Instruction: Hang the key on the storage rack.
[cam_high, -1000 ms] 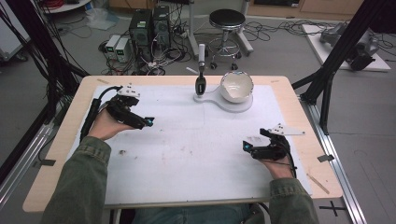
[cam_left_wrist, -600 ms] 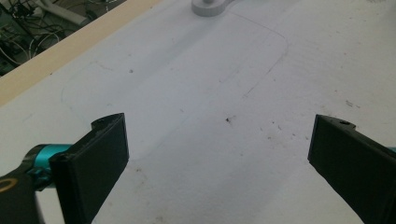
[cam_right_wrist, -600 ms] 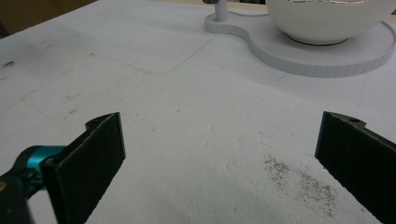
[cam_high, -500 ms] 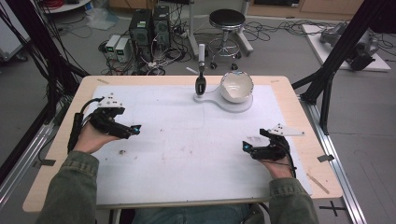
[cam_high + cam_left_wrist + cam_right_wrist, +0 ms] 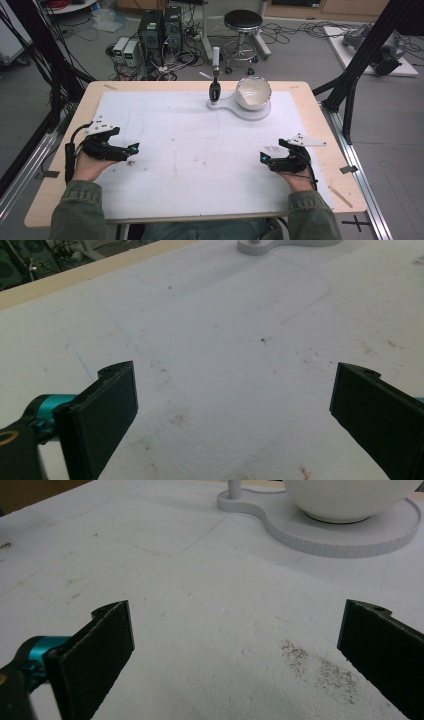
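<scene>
My left gripper (image 5: 131, 149) rests low on the white sheet (image 5: 200, 150) at the left side, held by the person's left hand. Its jaws stand wide open with bare sheet between them (image 5: 235, 400). My right gripper (image 5: 263, 159) lies on the sheet at the right, pointing left, also open and holding nothing (image 5: 235, 640). At the far middle stands a white base plate (image 5: 227, 106) carrying a white bowl (image 5: 253, 93) and an upright black-and-white tool (image 5: 215, 80). The bowl (image 5: 350, 497) and its base plate (image 5: 345, 537) lie ahead of the right gripper.
The sheet covers a wooden table (image 5: 330, 130) with bare wood along its edges. A dark speckled stain (image 5: 320, 667) marks the sheet near the right gripper. Beyond the table are computers (image 5: 160, 27), a stool (image 5: 242, 22) and black frame legs (image 5: 360, 65).
My left gripper has drawn back toward the person along the table's left side, from the far left to nearer the front. The right gripper has stayed put.
</scene>
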Available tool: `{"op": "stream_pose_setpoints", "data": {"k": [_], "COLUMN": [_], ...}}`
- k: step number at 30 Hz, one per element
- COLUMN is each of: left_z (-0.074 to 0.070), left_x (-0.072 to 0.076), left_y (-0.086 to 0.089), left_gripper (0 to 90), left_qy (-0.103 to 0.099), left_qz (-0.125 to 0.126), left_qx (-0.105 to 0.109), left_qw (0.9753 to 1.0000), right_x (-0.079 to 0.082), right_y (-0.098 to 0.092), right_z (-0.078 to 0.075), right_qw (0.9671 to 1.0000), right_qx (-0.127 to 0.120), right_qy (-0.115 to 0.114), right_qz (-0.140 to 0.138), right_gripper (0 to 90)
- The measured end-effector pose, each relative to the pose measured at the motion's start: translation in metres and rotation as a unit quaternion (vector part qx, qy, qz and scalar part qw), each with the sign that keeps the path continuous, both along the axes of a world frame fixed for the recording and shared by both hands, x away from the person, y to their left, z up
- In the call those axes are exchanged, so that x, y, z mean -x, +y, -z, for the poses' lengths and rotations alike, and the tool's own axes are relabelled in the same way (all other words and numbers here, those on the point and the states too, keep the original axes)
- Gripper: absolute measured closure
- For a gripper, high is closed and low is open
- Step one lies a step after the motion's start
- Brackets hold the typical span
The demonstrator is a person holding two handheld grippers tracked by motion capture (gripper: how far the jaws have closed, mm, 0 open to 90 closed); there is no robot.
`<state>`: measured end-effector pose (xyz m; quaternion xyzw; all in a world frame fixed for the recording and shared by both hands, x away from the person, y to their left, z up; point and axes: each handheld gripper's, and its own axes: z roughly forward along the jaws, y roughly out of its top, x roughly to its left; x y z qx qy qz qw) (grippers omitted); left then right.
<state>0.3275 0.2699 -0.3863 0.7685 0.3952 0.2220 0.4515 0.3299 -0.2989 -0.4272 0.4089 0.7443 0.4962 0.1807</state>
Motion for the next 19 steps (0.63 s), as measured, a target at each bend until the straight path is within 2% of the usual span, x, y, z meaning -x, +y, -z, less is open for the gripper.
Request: {"op": "stream_pose_setpoints", "data": {"k": [3,6,9,12,13,15,19], "left_z": [0.006,0.014,0.023,0.024,0.023,0.023,0.025], "left_x": [0.005,0.012,0.021,0.022,0.021,0.021,0.021], "left_y": [0.006,0.008,0.012,0.017,0.019,0.020,0.020], "left_gripper": [5.7,5.7,5.7,5.7,5.7,5.7,5.7], "left_qy": [-0.004,-0.017,-0.004,-0.006,-0.009,-0.017,-0.012], "left_qz": [-0.013,-0.024,-0.035,-0.045,-0.049,-0.058,-0.053], "left_qx": [0.006,0.018,0.032,0.033,0.044,0.047,0.045], "left_qw": [0.9999,0.9994,0.9989,0.9984,0.9978,0.9971,0.9975], "right_x": [0.000,0.001,0.002,0.001,0.001,0.001,0.001], "right_y": [-0.001,0.000,0.000,0.000,0.000,0.000,0.000], "right_z": [0.000,0.000,0.000,0.000,0.000,0.001,0.001], "right_qw": [1.0000,1.0000,1.0000,1.0000,1.0000,1.0000,0.9999], "right_qx": [0.002,0.004,0.008,0.007,0.006,0.008,0.011], "right_qy": [-0.001,0.001,-0.002,-0.001,-0.002,-0.001,0.001], "right_qz": [-0.001,-0.003,-0.003,-0.003,-0.003,-0.003,-0.003], "right_gripper": [0.6,0.5,0.6,0.6,0.6,0.6,0.6]}}
